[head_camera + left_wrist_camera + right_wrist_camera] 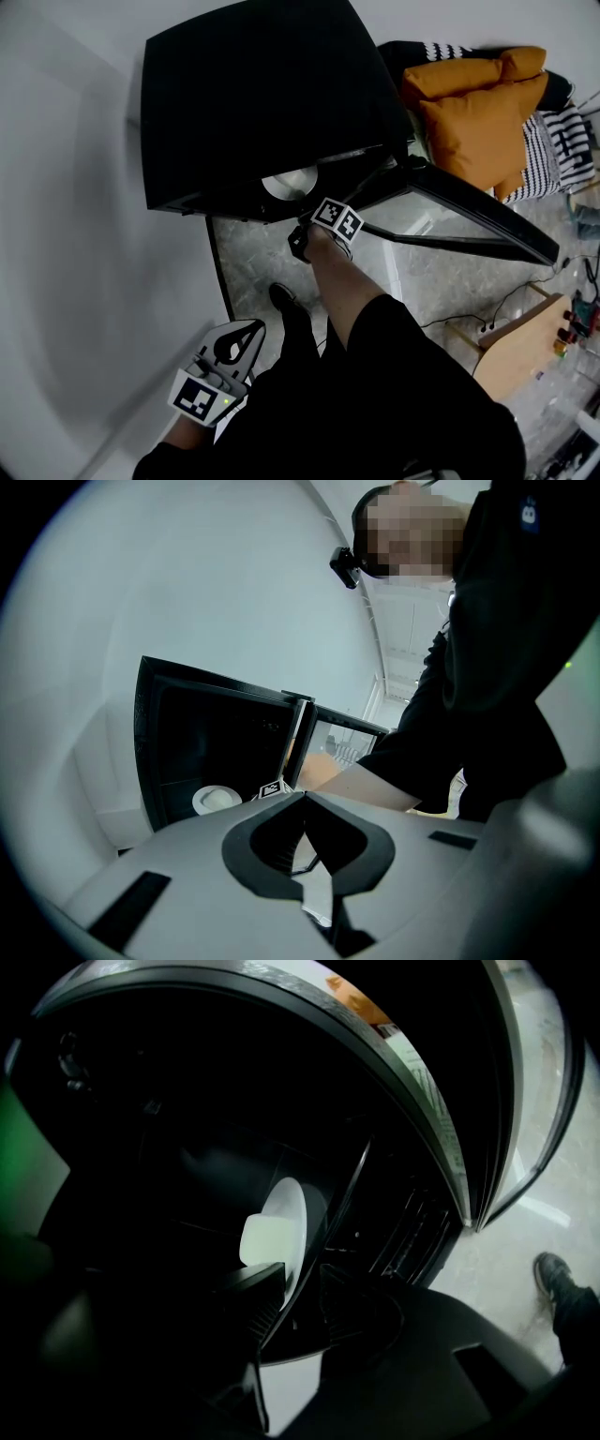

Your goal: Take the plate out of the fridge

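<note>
A black mini fridge (pixel 253 94) stands open, its glass door (pixel 469 225) swung out to the right. Inside, near the front, lies a white plate (pixel 292 183) with a pale lump (pixel 261 1239) on it. My right gripper (pixel 300 1279) reaches into the dark fridge, and the plate (pixel 291 1208) has its rim between the jaws. A dark gap shows on one side of the rim, so the jaws look open. Its marker cube (pixel 337 220) shows at the fridge's mouth. My left gripper (pixel 249 330) hangs low beside my leg, shut and empty. From there the plate (pixel 216 799) shows in the fridge.
A white wall runs along the left of the fridge. Orange cushions (pixel 478 103) and striped fabric lie at the back right. A wooden stool (pixel 525 342) and cables sit on the marble floor at the right. My shoe (pixel 281 298) stands just before the fridge.
</note>
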`<state>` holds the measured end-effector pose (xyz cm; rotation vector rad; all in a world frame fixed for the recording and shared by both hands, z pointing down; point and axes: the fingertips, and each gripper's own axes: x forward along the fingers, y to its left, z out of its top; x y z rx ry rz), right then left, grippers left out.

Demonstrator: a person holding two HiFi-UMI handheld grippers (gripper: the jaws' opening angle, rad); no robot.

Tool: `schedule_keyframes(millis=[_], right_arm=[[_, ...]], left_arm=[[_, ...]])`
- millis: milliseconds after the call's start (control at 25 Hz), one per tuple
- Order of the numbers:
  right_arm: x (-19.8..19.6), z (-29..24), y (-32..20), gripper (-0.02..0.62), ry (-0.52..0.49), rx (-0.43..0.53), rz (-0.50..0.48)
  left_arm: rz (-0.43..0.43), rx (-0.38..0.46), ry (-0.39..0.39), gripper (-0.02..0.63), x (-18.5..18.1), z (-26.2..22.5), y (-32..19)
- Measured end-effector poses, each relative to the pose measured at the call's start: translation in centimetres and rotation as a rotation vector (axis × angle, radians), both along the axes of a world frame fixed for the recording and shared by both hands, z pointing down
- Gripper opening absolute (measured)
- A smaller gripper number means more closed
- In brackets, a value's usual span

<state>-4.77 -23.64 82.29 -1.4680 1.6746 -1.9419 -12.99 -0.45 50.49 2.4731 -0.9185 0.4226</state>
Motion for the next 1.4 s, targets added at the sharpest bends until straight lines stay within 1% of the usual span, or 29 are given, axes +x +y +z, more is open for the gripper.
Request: schedule_keyframes(millis=[200,440,560,720,960,1400], right_arm=[[-0.3,0.0,-0.3,0.104,-0.043,-0.007,-0.001],[-0.1,-0.4,0.6,0.078,-0.058,0.022,-0.019],[0.1,-1.1,1.0,0.048,-0.061,0.046,-0.016],[0.4,-1.5,1.4,0.035,-0.070,0.069,-0.021],[0.5,-2.4,1.6,0.015,-0.146,0.116,0.008],[1.6,-2.6,4.0,0.014,-0.252,0.150,0.048]], left_arm=[[-0.011,-0.010,0.007,0.005,0.1,0.1,-0.2],[-0.017,-0.006,0.016,0.005,0.4,0.2,-0.5],[-0.019,-0.008,0.026,0.004,0.7,0.2,-0.5],[-0.015,-0.009,0.032,0.005,1.2,0.3,-0.3],[-0.017,-0.009,0.027,0.005,1.3,0.3,0.1],[-0.013,-0.020,0.029,0.005,1.5,0.4,0.9]])
